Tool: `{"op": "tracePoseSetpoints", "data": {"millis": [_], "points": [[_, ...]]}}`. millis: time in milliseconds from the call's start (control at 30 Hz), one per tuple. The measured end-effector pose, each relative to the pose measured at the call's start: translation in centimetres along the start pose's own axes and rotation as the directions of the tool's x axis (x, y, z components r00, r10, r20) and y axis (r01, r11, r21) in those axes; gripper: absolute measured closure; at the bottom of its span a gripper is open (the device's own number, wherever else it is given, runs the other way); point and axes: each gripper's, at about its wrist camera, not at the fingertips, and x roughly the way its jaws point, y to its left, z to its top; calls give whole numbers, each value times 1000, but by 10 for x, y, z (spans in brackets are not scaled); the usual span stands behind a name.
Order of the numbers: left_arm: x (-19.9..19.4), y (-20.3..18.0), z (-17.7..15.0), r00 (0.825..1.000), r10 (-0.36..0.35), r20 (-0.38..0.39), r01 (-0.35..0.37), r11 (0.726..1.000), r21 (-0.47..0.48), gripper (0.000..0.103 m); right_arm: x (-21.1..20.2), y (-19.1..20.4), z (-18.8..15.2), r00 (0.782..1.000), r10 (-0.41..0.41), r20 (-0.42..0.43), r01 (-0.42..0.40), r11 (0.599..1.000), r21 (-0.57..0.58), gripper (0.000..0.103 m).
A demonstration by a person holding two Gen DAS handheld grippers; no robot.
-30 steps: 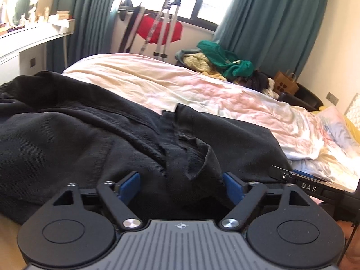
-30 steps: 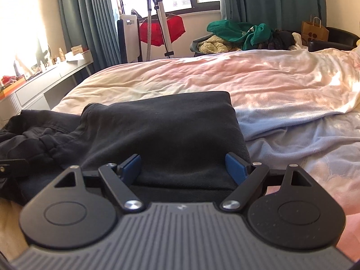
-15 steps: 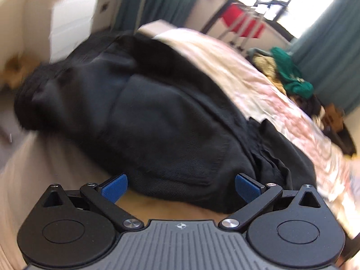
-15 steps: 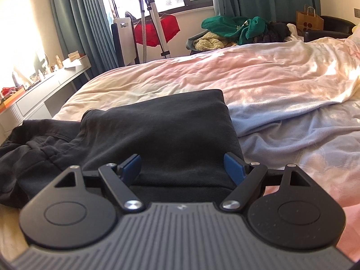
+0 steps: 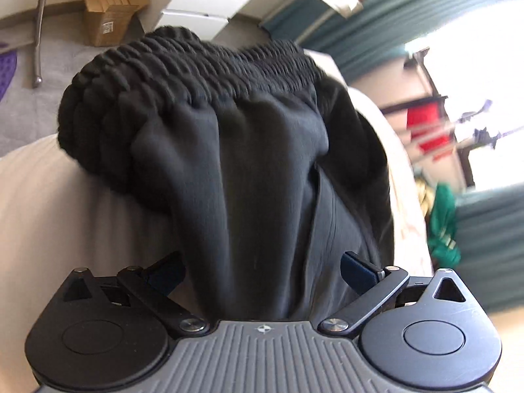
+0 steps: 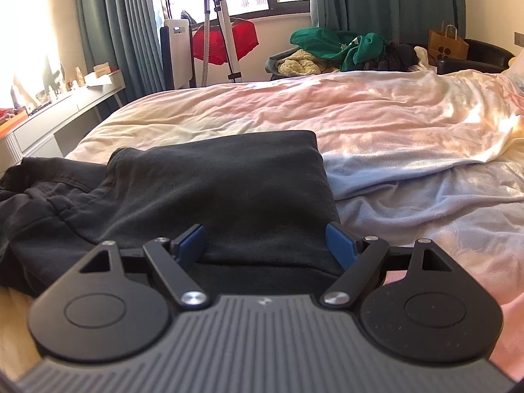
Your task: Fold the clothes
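Your left tool (image 5: 260, 271) was tipped over on its side, its blue pads (image 5: 355, 270) spread wide, with the black trousers (image 5: 249, 170) bunched between them and reaching back toward the tool's body. The pads were not pinching the cloth. The gathered elastic waistband (image 5: 183, 65) lay at the far end of the fabric, draped over the edge of the bed (image 5: 49, 213). Beyond it stood a cardboard box (image 5: 109, 8) on the floor.

Your right tool (image 6: 265, 245) was held level and low over the bed (image 6: 376, 121), its pads also spread apart, one on each side of the folded part of the trousers (image 6: 222, 180), which lay flat on the cover. The rumpled rest trailed off to the left. A pile of clothes (image 6: 340, 49) sat beyond the bed, under the window.
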Motion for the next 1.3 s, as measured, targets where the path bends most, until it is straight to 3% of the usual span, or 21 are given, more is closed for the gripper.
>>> {"op": "tracePoseSetpoints", "data": {"millis": [233,333,367,467,600,667,800,933,1100,1167,1233,1300], "points": [[2,4,16,993,-16,119,18,1000,-9,25,1,-3,4,1000,-22,5,22,1000,6,21],[2,8,20,988,-25,152,27,1000,-13,49,3,1,2,1000,-14,3,14,1000,-13,19],[1,8,21,985,-27,170,29,1000,-6,62,2,5,2,1000,-11,15,12,999,-39,18],[-5,3,19,979,-30,203,24,999,33,77,-3,19,0,999,-1,48,7,993,-117,21],[-18,-5,9,971,-26,237,5,996,89,82,-7,37,-3,997,19,81,0,976,-220,21],[-19,-13,7,968,-20,252,-14,991,130,83,0,44,-10,999,21,45,-10,969,-248,21],[-14,-44,-5,953,-15,303,-56,973,224,85,10,36,-14,999,48,1,-47,978,-203,21],[-31,-77,-28,923,-55,381,-77,943,323,86,6,28,-5,997,75,-16,-77,988,-135,21],[-52,-150,-82,866,-142,480,-136,856,498,86,-10,6,11,996,87,6,-88,996,10,21],[-62,-178,-108,845,-199,497,-109,845,523,86,-18,-10,17,997,66,32,-69,994,86,21],[-70,-206,-139,820,-295,490,-29,834,552,86,-26,-27,20,998,43,55,-51,986,159,21],[-70,-240,-173,793,-379,477,26,803,595,86,-35,-47,23,997,24,69,-39,972,231,21]]}}
